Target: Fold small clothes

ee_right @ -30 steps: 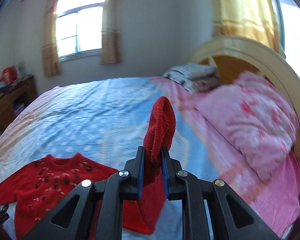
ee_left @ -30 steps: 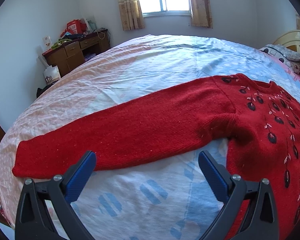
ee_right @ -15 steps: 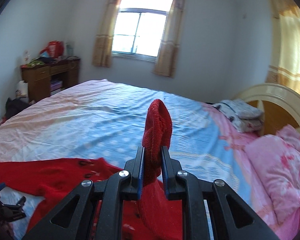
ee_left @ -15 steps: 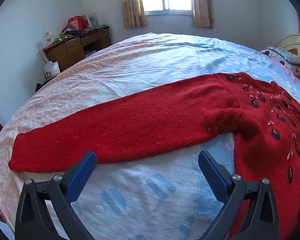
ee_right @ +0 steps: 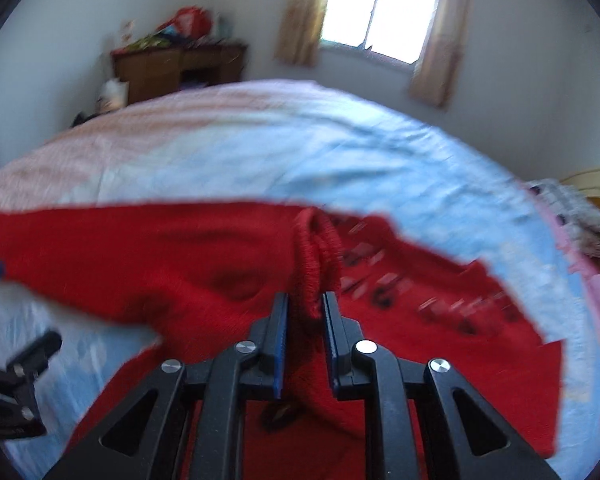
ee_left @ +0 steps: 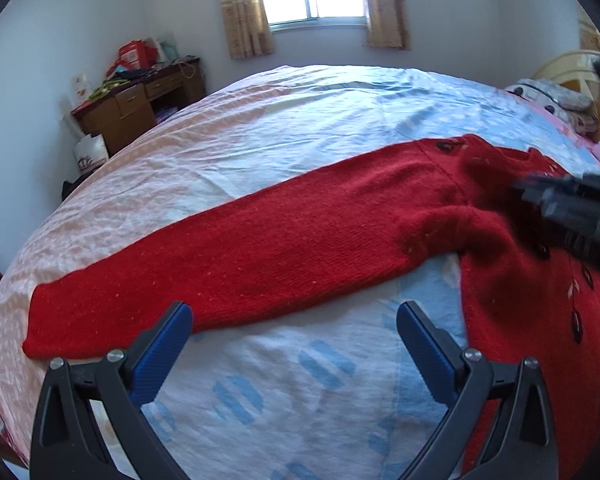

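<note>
A small red knit sweater with dark cherry motifs lies on the bed. Its one long sleeve stretches flat to the left. My left gripper is open and empty, just in front of that sleeve's lower edge. My right gripper is shut on the cuff of the other sleeve and holds it low over the sweater's body. The right gripper also shows blurred at the right edge of the left wrist view.
The bed sheet is pale blue and pink. A wooden desk with clutter stands by the far wall at left. A folded blanket and pink pillow lie by the headboard at right. A window with curtains is behind.
My right gripper has swung left and down with the sleeve cuff, from above the bed's right side to over the sweater's body. My left gripper has hardly moved.
</note>
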Action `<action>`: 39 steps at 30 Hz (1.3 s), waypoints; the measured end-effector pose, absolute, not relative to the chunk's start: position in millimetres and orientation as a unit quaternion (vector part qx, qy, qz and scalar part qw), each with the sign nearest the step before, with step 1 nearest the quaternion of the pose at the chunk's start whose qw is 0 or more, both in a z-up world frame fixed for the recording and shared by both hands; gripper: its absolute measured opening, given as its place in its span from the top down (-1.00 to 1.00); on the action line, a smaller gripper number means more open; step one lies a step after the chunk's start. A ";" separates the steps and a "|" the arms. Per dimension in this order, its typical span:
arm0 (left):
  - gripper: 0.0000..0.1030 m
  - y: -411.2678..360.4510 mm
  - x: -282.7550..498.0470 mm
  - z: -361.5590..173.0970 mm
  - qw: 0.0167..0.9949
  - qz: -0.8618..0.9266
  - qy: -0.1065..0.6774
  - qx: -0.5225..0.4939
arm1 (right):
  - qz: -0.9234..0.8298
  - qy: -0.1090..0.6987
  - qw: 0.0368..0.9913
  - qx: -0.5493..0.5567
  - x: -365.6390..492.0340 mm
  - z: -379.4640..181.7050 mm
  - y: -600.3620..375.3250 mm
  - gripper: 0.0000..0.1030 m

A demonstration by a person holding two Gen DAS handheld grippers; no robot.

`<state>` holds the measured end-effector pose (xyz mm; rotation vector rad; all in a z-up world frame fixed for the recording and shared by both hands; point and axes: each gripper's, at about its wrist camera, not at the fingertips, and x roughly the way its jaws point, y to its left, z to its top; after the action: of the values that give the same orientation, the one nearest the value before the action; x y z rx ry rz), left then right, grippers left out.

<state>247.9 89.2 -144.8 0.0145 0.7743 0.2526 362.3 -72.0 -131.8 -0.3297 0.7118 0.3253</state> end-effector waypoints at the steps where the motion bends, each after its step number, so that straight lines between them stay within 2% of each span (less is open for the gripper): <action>1: -1.00 88.7 248.3 -143.6 0.919 0.116 0.378 0.005 | 0.162 0.353 0.908 -0.155 360.0 -134.0 -76.3 -0.04; 2: -1.00 87.8 249.1 -142.3 0.919 0.109 0.379 0.002 | 0.168 0.353 0.909 -0.143 354.0 -131.9 -84.5 -0.18; 14: -1.00 34.2 285.1 -113.8 0.925 -0.020 0.379 -0.021 | 0.092 0.343 0.924 -0.143 275.6 -129.9 -197.1 -0.19; 16: -0.92 23.6 300.6 -113.1 0.921 -0.038 0.387 -0.027 | 0.088 0.336 0.926 -0.146 264.2 -136.5 -202.5 -0.19; 19: -0.69 10.6 328.6 -120.7 0.910 -0.052 0.411 -0.034 | 0.085 0.326 0.927 -0.163 253.0 -149.8 -201.8 -0.19; 20: -0.51 7.0 335.2 -124.6 0.906 -0.053 0.419 -0.033 | 0.083 0.325 0.927 -0.169 250.6 -154.4 -201.1 -0.20; 21: -0.24 3.7 343.3 -130.7 0.900 -0.053 0.431 -0.033 | 0.082 0.325 0.926 -0.175 249.0 -160.2 -199.6 -0.20; 22: -0.07 2.0 350.3 -136.2 0.895 -0.054 0.442 -0.036 | 0.079 0.323 0.926 -0.179 247.3 -164.0 -199.0 -0.20; 24: 0.77 1.9 360.0 -146.0 0.884 -0.053 0.462 -0.045 | 0.076 0.307 0.932 -0.179 242.2 -163.5 -200.8 -0.21; 27: 0.84 9.7 352.7 -141.9 0.894 -0.053 0.441 -0.066 | 0.079 0.305 0.932 -0.180 242.5 -161.6 -203.0 -0.22; 33: 0.84 28.6 330.6 -114.0 0.920 -0.026 0.387 -0.055 | 0.080 0.310 0.934 -0.156 244.3 -164.5 -210.4 -0.32; 39: 0.84 33.9 335.3 -134.4 0.912 -0.013 0.407 -0.051 | 0.076 0.314 0.934 -0.155 241.4 -165.0 -208.5 -0.35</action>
<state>335.3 33.9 -134.4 -0.1049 0.8385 -0.0271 241.4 -208.5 -165.0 -0.3178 0.6420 0.1556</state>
